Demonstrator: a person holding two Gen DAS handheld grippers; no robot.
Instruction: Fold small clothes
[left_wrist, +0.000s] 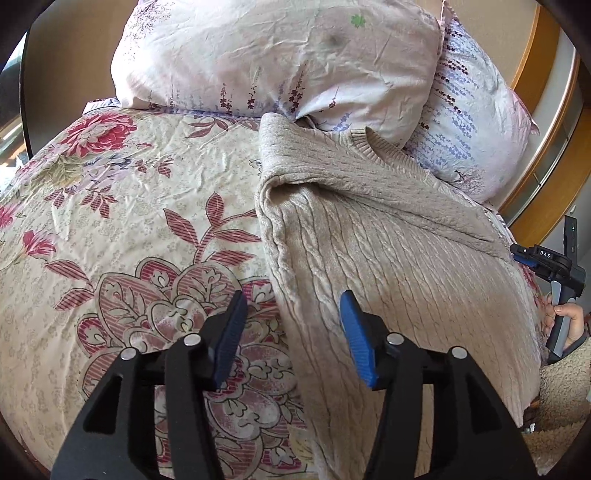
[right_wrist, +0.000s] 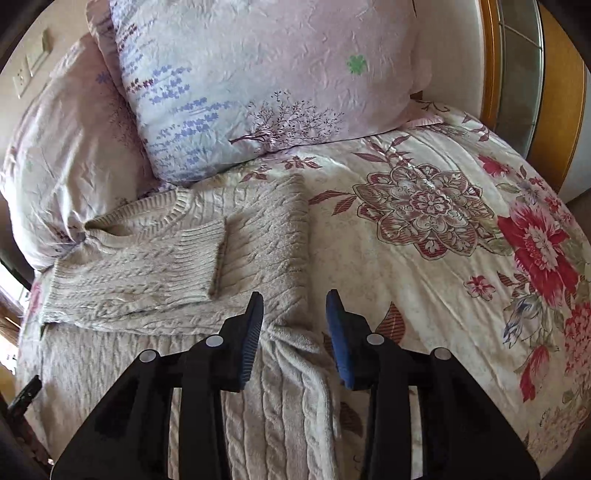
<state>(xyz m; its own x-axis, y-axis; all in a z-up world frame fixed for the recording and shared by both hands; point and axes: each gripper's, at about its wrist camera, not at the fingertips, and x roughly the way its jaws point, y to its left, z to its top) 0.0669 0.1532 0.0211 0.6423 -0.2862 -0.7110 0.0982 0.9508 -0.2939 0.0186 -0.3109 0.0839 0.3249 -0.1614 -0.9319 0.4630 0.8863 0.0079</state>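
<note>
A beige cable-knit sweater (left_wrist: 388, 236) lies on the flowered bedspread, its collar toward the pillows. In the right wrist view the sweater (right_wrist: 155, 266) has one sleeve folded across its chest, the ribbed cuff (right_wrist: 207, 254) lying near the middle. My left gripper (left_wrist: 293, 306) is open and empty, its blue pads straddling the sweater's left edge just above the fabric. My right gripper (right_wrist: 295, 306) is open and empty over the sweater's right edge, where the fabric bunches. The right gripper also shows at the far right of the left wrist view (left_wrist: 517, 253), held in a hand.
Two pale floral pillows (left_wrist: 280, 55) (right_wrist: 258, 85) lean at the head of the bed, touching the sweater's collar. The flowered bedspread (left_wrist: 129, 221) (right_wrist: 443, 229) spreads to both sides. A wooden frame (right_wrist: 554, 92) stands beyond the bed.
</note>
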